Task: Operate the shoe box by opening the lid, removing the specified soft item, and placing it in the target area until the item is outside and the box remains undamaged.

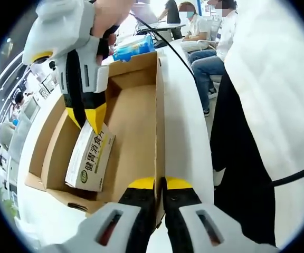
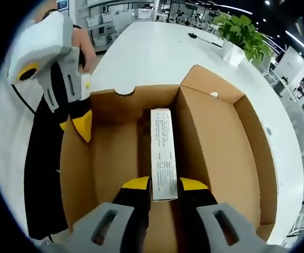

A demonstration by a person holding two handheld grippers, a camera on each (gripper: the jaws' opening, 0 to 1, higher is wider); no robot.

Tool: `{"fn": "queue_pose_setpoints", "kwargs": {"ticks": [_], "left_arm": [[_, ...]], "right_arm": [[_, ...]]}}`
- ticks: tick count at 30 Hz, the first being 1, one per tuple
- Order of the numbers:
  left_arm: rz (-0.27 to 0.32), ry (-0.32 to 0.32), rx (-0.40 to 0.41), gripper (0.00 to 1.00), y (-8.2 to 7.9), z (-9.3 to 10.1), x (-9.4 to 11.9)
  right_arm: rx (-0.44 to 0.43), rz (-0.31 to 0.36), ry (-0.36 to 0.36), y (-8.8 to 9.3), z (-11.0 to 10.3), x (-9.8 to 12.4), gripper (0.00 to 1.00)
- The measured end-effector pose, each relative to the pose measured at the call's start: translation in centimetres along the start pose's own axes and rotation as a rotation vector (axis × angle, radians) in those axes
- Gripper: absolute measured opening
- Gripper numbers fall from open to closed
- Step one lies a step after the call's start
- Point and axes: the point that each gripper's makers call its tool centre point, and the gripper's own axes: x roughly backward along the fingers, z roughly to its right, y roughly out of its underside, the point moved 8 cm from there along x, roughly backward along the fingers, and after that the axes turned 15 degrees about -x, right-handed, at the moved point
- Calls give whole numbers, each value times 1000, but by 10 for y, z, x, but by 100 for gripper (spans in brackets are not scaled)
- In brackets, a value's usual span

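Open cardboard shoe box on white tabletop, holding one small carton (printed text). Right tool clamps the carton; left tool pinches the box's side wall.

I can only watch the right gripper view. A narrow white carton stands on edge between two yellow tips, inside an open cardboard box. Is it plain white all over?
Observer: No. In the left gripper view the carton shows a broad face with large green Chinese characters.
Visitor: And the other claw, over at the box's wall?
Observer: The left gripper has its jaws pinched shut on the top edge of the cardboard box wall.
Visitor: Is anything else behind my view?
Observer: A blue pack shows just beyond the box's end, over the white table.
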Motion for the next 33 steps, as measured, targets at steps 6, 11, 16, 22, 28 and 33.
{"fn": "queue_pose_setpoints", "kwargs": {"ticks": [6, 11, 16, 22, 28, 33], "left_arm": [[0, 2, -1, 3, 0, 0, 0], [-2, 1, 0, 3, 0, 0, 0], [-4, -8, 1, 3, 0, 1, -1], [-4, -11, 3, 4, 0, 0, -1], [-3, -18, 2, 4, 1, 1, -1], [-2, -19, 1, 4, 1, 1, -1]], "right_arm": [[-50, -76, -31, 13, 1, 9, 19], [-26, -127, -50, 24, -2, 15, 19], [-46, -141, -62, 30, -2, 18, 19], [-40, -180, -85, 30, -4, 19, 19], [-35, -173, -71, 25, -7, 17, 20], [-35, -154, -68, 16, -10, 11, 24]]}}
